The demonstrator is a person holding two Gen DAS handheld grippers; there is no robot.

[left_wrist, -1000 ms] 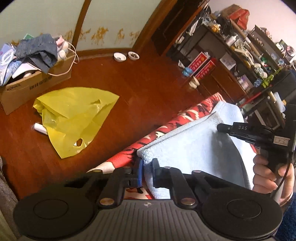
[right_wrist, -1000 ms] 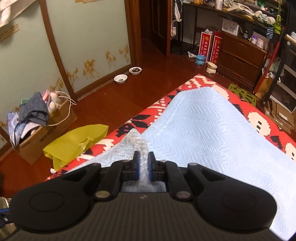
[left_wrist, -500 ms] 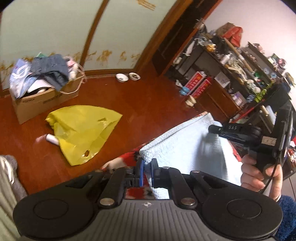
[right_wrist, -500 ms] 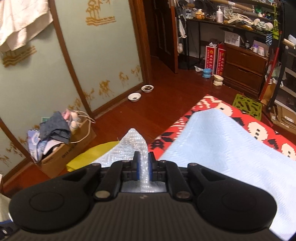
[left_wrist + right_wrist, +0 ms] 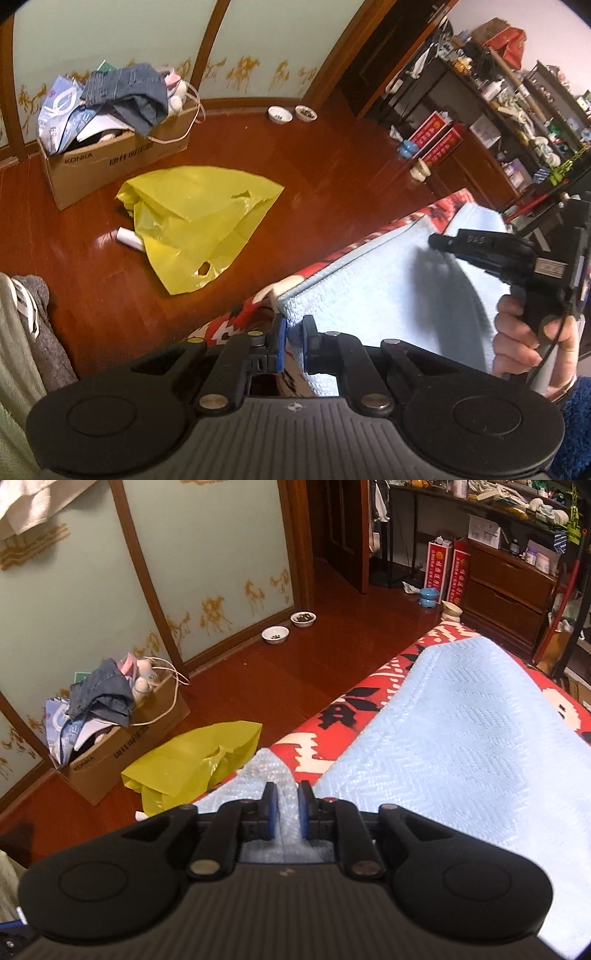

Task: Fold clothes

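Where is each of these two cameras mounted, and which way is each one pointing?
Left wrist: sits on the left gripper, looking down along its fingers at the towel corner and floor; the right hand shows.
Right wrist: sits on the right gripper, looking down along the towel; its fingers have just been opening, towel between them; no hand shows.
Shared: towel, yellow bag, box, two bowls.

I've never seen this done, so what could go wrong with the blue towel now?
1. On the right gripper the fingers have just been opening around a towel corner; it may drop early and leave the fold crooked.
2. The left gripper pinches a corner at the red cover edge; the towel might slide to the floor.
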